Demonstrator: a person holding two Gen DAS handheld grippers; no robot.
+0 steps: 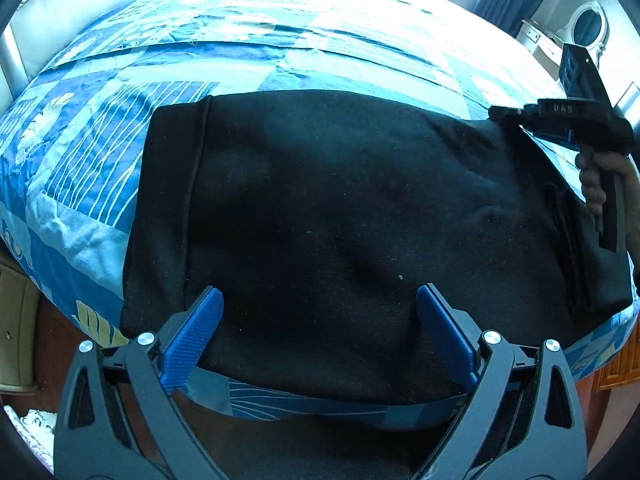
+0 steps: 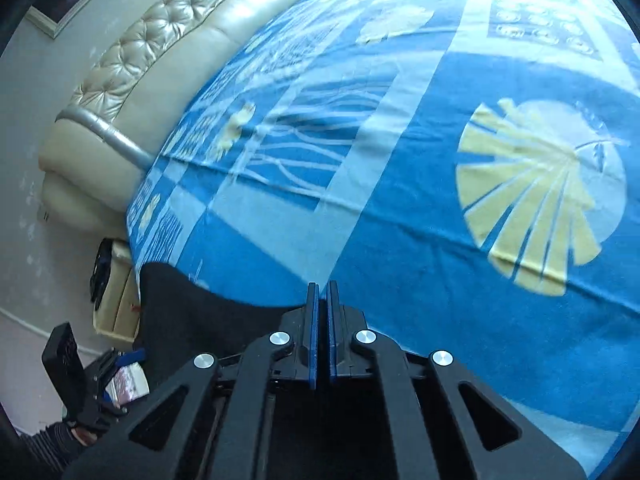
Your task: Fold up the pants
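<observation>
Black pants (image 1: 340,208) lie flat across the near part of the bed, with a seam running down their left side. My left gripper (image 1: 320,312) is open, its blue pads spread over the near edge of the pants and holding nothing. My right gripper (image 1: 500,114) shows at the far right edge of the pants, where the cloth puckers toward its tip. In the right wrist view the right gripper (image 2: 322,300) has its blue pads nearly together above a dark strip of the pants (image 2: 192,312); whether cloth is pinched between them is hidden.
The bed carries a blue patterned bedspread (image 2: 400,160) with pale shell shapes. A padded cream headboard (image 2: 160,52) stands at the left. A wooden bedside cabinet (image 1: 16,320) sits low at the left. A white dresser with an oval mirror (image 1: 584,28) stands at the far right.
</observation>
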